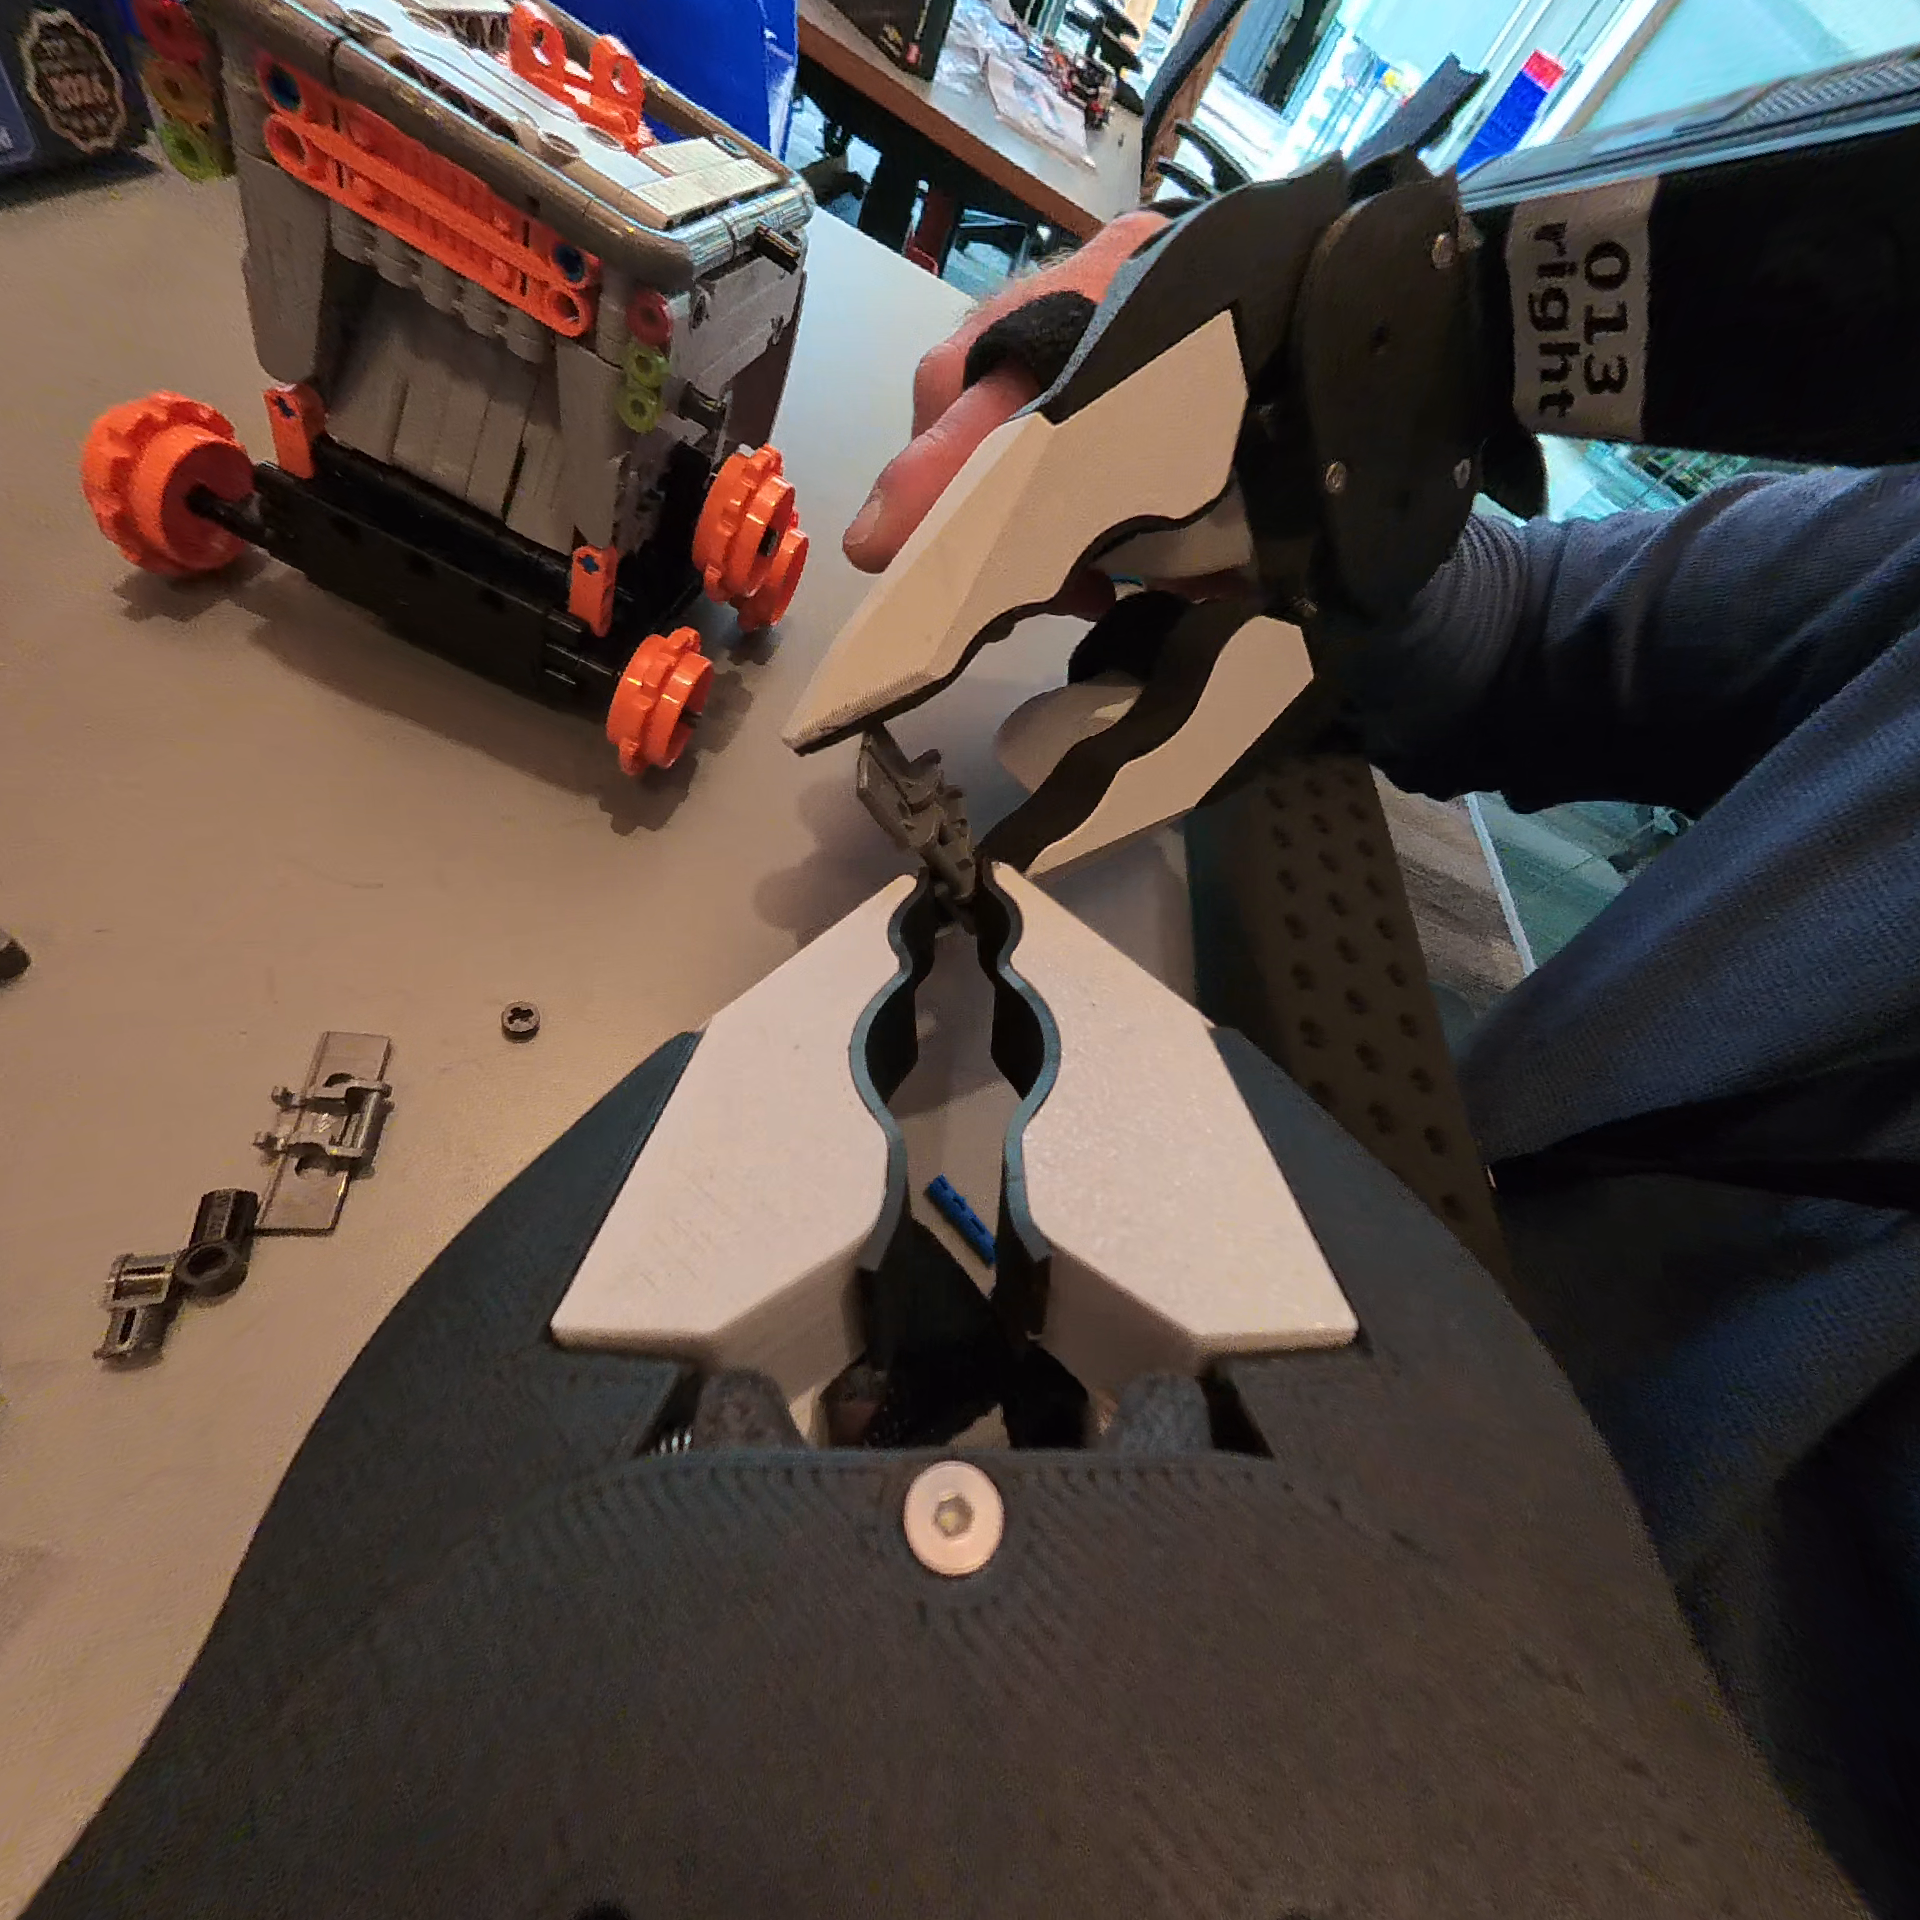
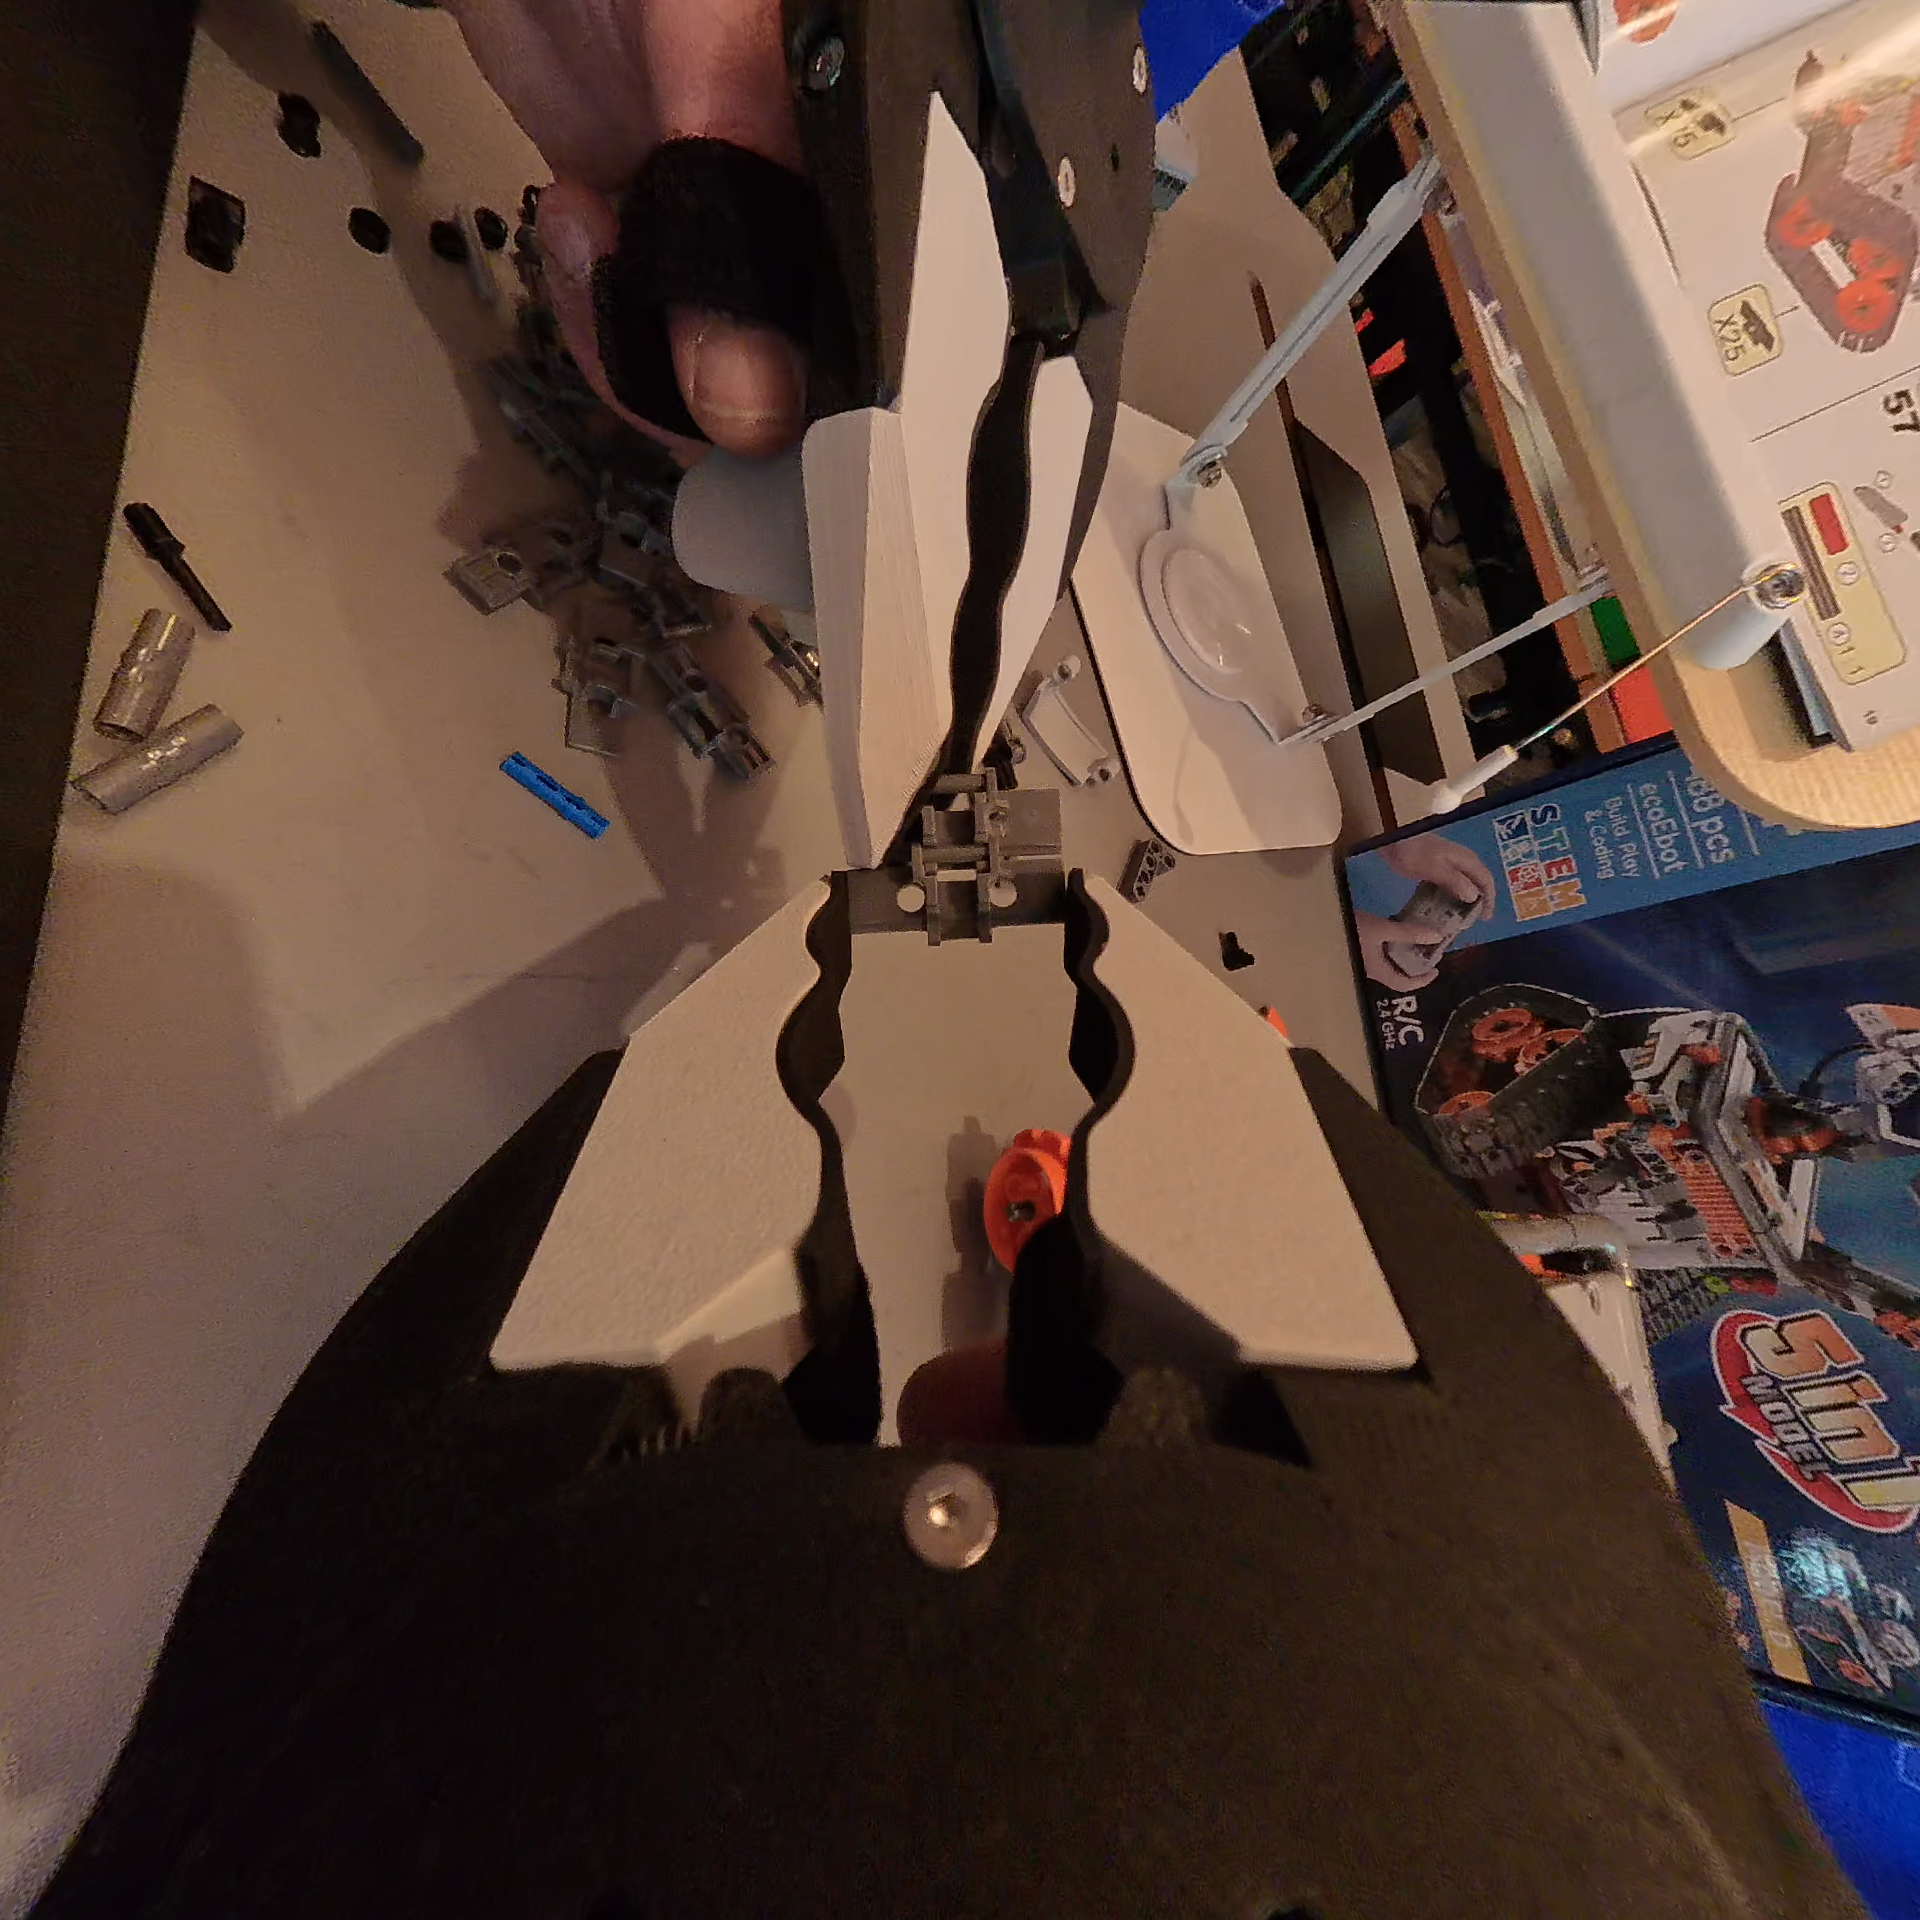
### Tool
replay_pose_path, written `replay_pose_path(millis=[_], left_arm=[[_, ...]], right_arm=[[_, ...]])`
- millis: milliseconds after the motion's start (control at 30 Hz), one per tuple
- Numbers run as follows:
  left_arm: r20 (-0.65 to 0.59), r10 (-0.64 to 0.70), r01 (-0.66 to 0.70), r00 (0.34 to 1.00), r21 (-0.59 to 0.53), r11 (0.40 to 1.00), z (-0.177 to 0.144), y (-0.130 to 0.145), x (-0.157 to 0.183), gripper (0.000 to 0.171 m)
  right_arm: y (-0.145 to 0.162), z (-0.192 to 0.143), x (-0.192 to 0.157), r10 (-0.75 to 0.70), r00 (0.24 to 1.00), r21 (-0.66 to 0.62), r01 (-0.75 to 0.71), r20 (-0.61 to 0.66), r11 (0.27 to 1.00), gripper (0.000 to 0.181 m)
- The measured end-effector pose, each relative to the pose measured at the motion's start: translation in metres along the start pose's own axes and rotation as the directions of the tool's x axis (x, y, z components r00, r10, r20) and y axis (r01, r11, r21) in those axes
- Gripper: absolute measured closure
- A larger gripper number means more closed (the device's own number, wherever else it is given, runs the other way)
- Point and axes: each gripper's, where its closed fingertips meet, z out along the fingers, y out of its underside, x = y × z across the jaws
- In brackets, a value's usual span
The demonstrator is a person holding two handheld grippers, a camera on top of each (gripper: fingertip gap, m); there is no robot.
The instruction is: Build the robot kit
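- The left tool is clenching its tips on the lower end of a small grey track-link chain, which is sitting just above the table at about 12 o'clock from the tool's body.
- The right tool is coming in from 2 o'clock in the left wrist view — its two white fingers are spread on either side of the chain's upper end.
- In the right wrist view, the right tool is gripping a flat grey link across its width, the pads pressing on both short ends; the left tool is pinching the adjoining link from 12 o'clock.
- A hand wearing a black finger strap is working the left tool.
- A grey-and-orange brick vehicle is standing on the table at 10 o'clock, well apart from the tools.
- Loose grey links and a black connector are lying at 9 o'clock; a blue strip and a heap of grey links are lying at 10 o'clock in the right wrist view.
- A printed toy box is resting at 3 o'clock — beside an open instruction booklet on a stand.
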Motion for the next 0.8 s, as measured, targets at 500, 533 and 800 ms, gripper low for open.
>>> replay_pose_path(millis=[500,533,800], left_arm=[[0.238,0.335,-0.182,0.912,-0.497,0.849,-0.058,0.062,-0.032,0.146],[0.236,0.339,-0.177,0.911,-0.517,0.837,-0.057,0.066,-0.034,0.146],[0.222,0.413,-0.201,0.883,-0.618,0.76,-0.04,0.082,-0.037,0.157]], right_arm=[[0.038,0.017,-0.058,0.272,0.898,-0.25,-0.191,0.346,0.949,0.142],[0.037,0.018,-0.059,0.279,0.892,-0.252,-0.196,0.355,0.948,0.142],[0.035,0.003,-0.055,0.3,0.884,-0.244,-0.221,0.359,0.944,0.13]])
